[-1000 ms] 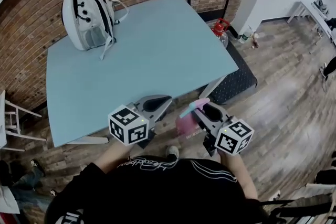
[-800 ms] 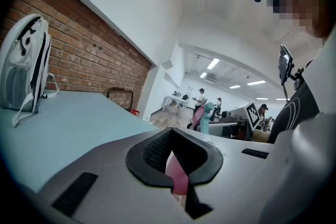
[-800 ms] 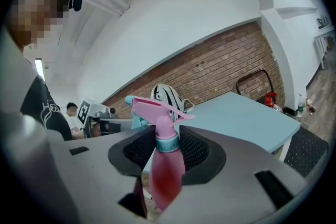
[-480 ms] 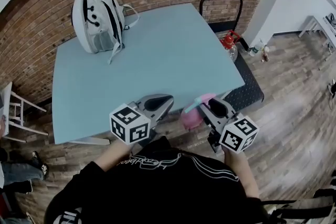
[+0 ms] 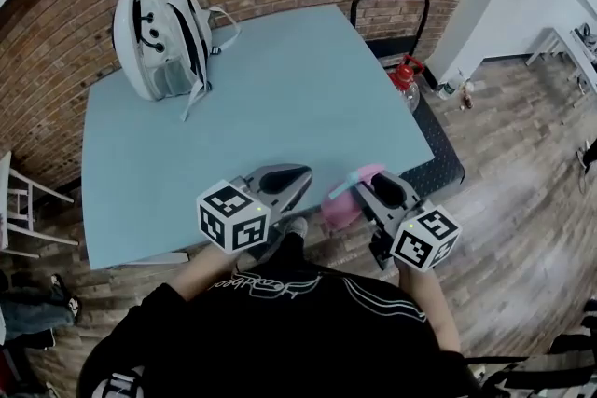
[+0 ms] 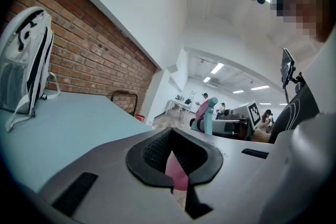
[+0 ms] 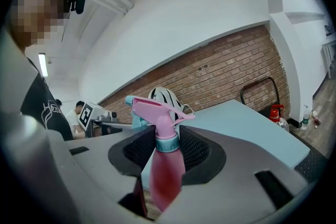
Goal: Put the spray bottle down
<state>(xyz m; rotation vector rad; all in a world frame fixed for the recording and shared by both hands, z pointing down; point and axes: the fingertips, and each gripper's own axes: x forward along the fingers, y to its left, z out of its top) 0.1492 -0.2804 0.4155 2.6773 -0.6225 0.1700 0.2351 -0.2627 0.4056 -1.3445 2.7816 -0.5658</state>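
Observation:
A pink spray bottle [image 5: 338, 208] with a pink trigger head and a teal collar hangs upright in my right gripper [image 5: 366, 180], just off the near edge of the light blue table [image 5: 280, 89]. In the right gripper view the jaws clamp the spray bottle [image 7: 165, 165] at its neck, so the right gripper [image 7: 167, 128] is shut on it. My left gripper [image 5: 303, 174] hovers over the table's near edge, shut and empty. The left gripper [image 6: 169, 132] view shows its tips touching, with the spray bottle [image 6: 206, 113] off to its right.
A white and black backpack [image 5: 157, 25] stands at the table's far left corner by the brick wall. A black metal frame [image 5: 390, 5], a red-topped bottle [image 5: 406, 75] and a black mat [image 5: 438, 154] lie to the table's right. A white stool [image 5: 19, 210] stands at the left.
Both grippers have moved forward to the table's near edge, the bottle going along in the right one. Neither set of jaws has changed.

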